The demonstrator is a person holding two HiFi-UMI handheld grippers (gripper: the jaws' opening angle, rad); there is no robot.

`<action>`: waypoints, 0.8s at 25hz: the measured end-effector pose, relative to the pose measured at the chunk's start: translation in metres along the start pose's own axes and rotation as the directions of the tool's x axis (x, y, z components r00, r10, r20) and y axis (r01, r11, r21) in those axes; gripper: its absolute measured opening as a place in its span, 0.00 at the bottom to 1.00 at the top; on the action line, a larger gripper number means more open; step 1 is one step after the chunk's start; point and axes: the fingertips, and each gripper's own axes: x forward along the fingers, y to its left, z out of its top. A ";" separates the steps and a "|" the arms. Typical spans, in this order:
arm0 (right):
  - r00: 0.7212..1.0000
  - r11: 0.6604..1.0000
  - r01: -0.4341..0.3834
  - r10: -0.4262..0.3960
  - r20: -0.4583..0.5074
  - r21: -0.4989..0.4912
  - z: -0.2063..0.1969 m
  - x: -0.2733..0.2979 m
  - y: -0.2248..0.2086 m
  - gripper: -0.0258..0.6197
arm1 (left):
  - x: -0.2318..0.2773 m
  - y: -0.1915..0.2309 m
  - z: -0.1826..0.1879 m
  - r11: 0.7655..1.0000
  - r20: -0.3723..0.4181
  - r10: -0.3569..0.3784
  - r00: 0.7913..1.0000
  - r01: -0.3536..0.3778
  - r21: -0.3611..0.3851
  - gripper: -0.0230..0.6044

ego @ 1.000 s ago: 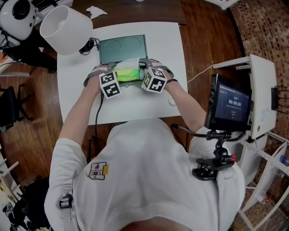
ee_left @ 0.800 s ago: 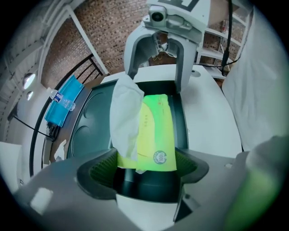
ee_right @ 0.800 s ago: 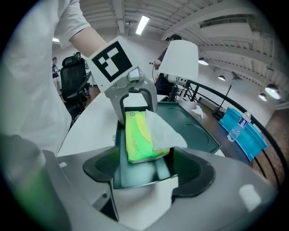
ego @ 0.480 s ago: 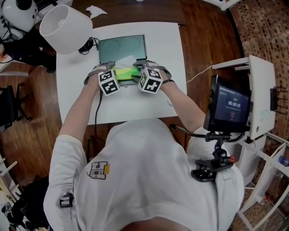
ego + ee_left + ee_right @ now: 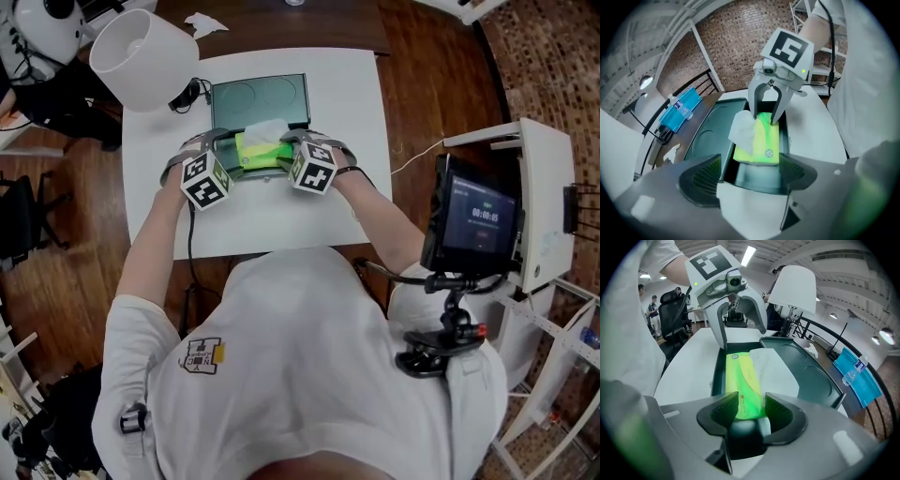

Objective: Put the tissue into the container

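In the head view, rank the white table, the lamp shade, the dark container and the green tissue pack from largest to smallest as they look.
1. white table
2. lamp shade, though it seems raised nearer the camera, so its lead over the container is unsure
3. dark container
4. green tissue pack

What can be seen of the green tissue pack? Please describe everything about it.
The tissue pack is a long, bright green, soft packet, seemingly thin plastic, with a small round mark near one end. A white tissue sticks out of its top. It lies in the dark container. The right gripper is closing its jaws on one end, pads seemingly touching its sides. The left gripper, jaws apart, does not touch it.
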 end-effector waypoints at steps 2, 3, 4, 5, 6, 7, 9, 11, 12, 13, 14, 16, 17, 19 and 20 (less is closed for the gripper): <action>1.000 1.000 -0.001 0.001 0.005 0.004 -0.001 0.000 -0.001 0.31 | -0.003 0.000 0.001 0.999 0.037 0.021 0.999 -0.019 -0.045 0.61; 1.000 1.000 -0.001 0.001 0.010 0.007 -0.001 0.000 -0.001 0.32 | -0.002 -0.001 0.001 0.997 0.057 0.031 0.998 -0.027 -0.073 0.56; 1.000 1.000 -0.003 0.002 0.018 0.012 0.000 0.000 -0.001 0.33 | -0.001 -0.002 0.000 0.994 0.077 0.039 0.996 -0.031 -0.104 0.55; 1.000 1.000 -0.005 0.005 0.029 0.021 0.003 -0.001 -0.001 0.36 | -0.001 -0.004 -0.002 0.990 0.098 0.045 0.994 -0.031 -0.137 0.55; 0.999 0.999 -0.009 0.008 0.044 0.033 0.006 -0.004 0.000 0.41 | -0.004 -0.006 -0.004 0.984 0.124 0.053 0.991 -0.031 -0.175 0.55; 0.998 0.999 -0.009 0.006 0.065 0.048 0.009 -0.010 0.000 0.44 | -0.009 -0.006 -0.005 0.975 0.155 0.065 0.986 -0.031 -0.218 0.55; 0.992 0.996 0.012 -0.022 0.122 0.087 0.013 -0.028 0.002 0.46 | -0.023 -0.009 -0.005 0.945 0.232 0.104 0.967 -0.024 -0.327 0.55; 0.977 0.987 0.039 -0.070 0.200 0.157 0.014 -0.053 0.006 0.45 | -0.042 -0.014 -0.003 0.891 0.319 0.160 0.934 0.002 -0.453 0.55; 0.966 0.978 0.042 -0.093 0.243 0.206 0.013 -0.067 0.010 0.42 | -0.050 -0.019 -0.004 0.856 0.357 0.189 0.915 0.025 -0.517 0.53; 0.953 0.965 0.033 -0.109 0.283 0.261 0.011 -0.079 0.016 0.39 | -0.056 -0.026 -0.006 0.817 0.388 0.213 0.896 0.054 -0.574 0.50; 0.941 0.949 0.016 -0.120 0.315 0.315 0.007 -0.089 0.024 0.36 | -0.061 -0.035 -0.009 0.780 0.413 0.228 0.882 0.088 -0.619 0.48; 0.929 0.915 -0.022 -0.130 0.345 0.404 -0.009 -0.099 0.046 0.30 | -0.066 -0.060 -0.016 0.718 0.445 0.224 0.867 0.162 -0.677 0.46; 0.931 0.901 -0.027 -0.135 0.339 0.433 -0.019 -0.099 0.059 0.28 | -0.066 -0.075 -0.020 0.692 0.455 0.212 0.865 0.196 -0.695 0.45; 0.940 0.883 -0.022 -0.142 0.310 0.469 -0.039 -0.096 0.088 0.24 | -0.063 -0.106 -0.032 0.648 0.459 0.184 0.869 0.244 -0.722 0.41; 0.943 0.877 -0.026 -0.138 0.302 0.481 -0.045 -0.093 0.104 0.24 | -0.062 -0.121 -0.040 0.629 0.456 0.171 0.873 0.260 -0.733 0.39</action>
